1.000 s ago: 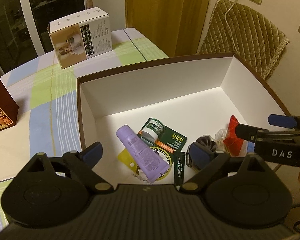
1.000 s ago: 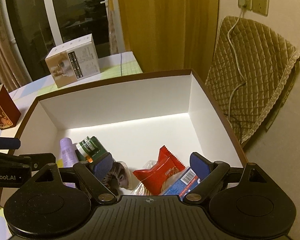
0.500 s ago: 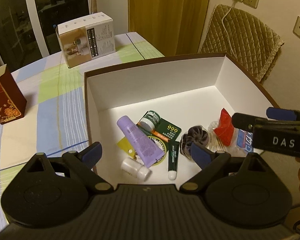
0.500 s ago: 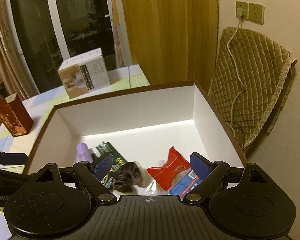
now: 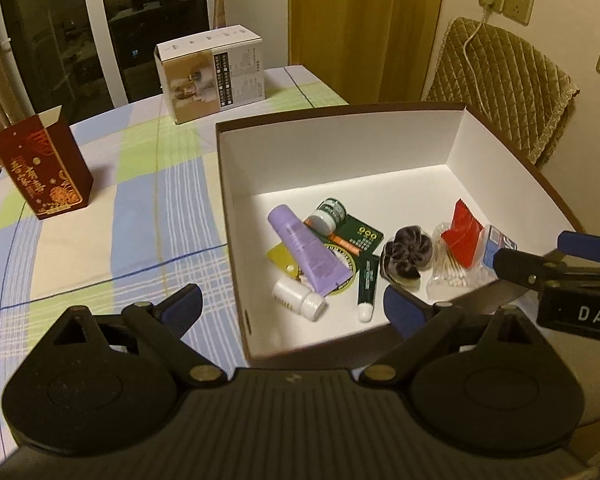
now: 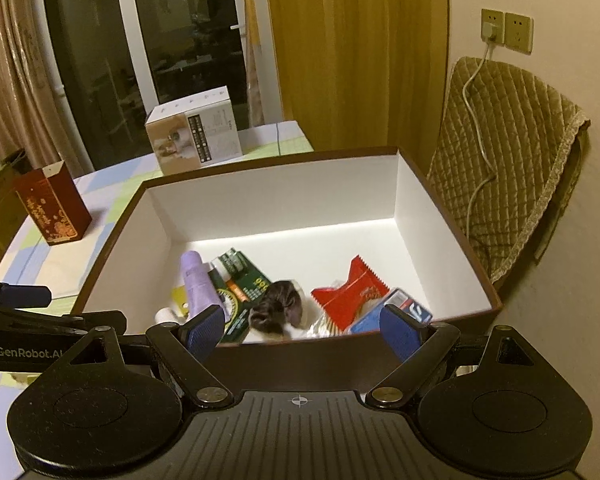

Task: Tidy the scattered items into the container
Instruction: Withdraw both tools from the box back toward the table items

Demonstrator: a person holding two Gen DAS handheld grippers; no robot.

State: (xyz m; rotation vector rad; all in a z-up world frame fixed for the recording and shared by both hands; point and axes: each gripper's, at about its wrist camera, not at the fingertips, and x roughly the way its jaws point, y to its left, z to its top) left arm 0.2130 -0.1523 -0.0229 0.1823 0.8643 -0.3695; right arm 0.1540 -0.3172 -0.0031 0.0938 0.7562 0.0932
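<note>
A brown box with white inside (image 5: pixel 340 152) (image 6: pixel 284 200) stands on the table. In it lie a purple tube (image 5: pixel 306 248) (image 6: pixel 198 280), a small white bottle (image 5: pixel 298 298), a green tube (image 5: pixel 367 282), a green card with a jar (image 5: pixel 350 230), a dark scrunchie (image 5: pixel 406 254) (image 6: pixel 274 308), a bag of cotton swabs (image 5: pixel 450 270), a red packet (image 5: pixel 464 228) (image 6: pixel 350 292) and a blue packet (image 5: pixel 498 244) (image 6: pixel 404 308). My left gripper (image 5: pixel 292 308) hangs open over the box's near left corner, holding nothing. My right gripper (image 6: pixel 302 334) is open and empty above the near wall.
A dark red carton (image 5: pixel 42 168) (image 6: pixel 54 204) and a white product box (image 5: pixel 210 76) (image 6: pixel 194 134) stand on the checked tablecloth (image 5: pixel 140 216) left of and behind the box. A quilted cover (image 6: pixel 504 160) hangs on the wall to the right, with a cable to a socket.
Both grippers have risen and pulled back from the box, so more of the table and the box's near wall show. The items inside lie still.
</note>
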